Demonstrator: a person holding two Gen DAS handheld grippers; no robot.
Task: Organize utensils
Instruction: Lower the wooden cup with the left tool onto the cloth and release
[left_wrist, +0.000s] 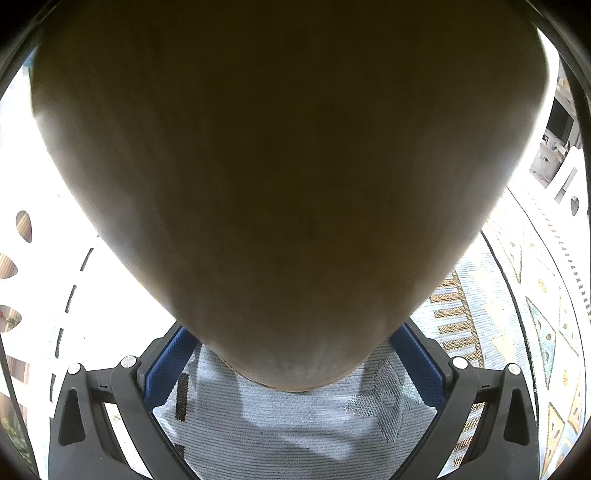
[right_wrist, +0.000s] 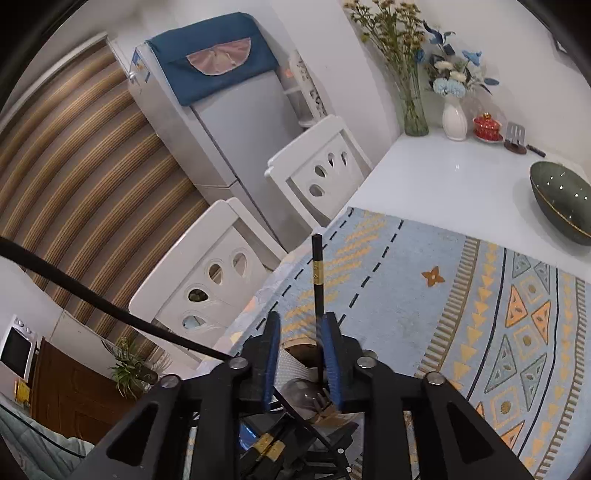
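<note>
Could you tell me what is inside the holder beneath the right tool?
The holder contains a black chopstick standing upright between the right tool's parted fingers, a metal spoon and further gold-banded chopsticks. The tool covers the rest.

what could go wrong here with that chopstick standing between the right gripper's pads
1. The black chopstick stands upright between the right gripper's parted pads, unclamped; it could topple and miss the holder below.
2. Its tip may snag on the utensils already inside.
3. The left gripper holds the wooden holder, which blocks most of its view, so a slip or tilt there might go unnoticed.
</note>
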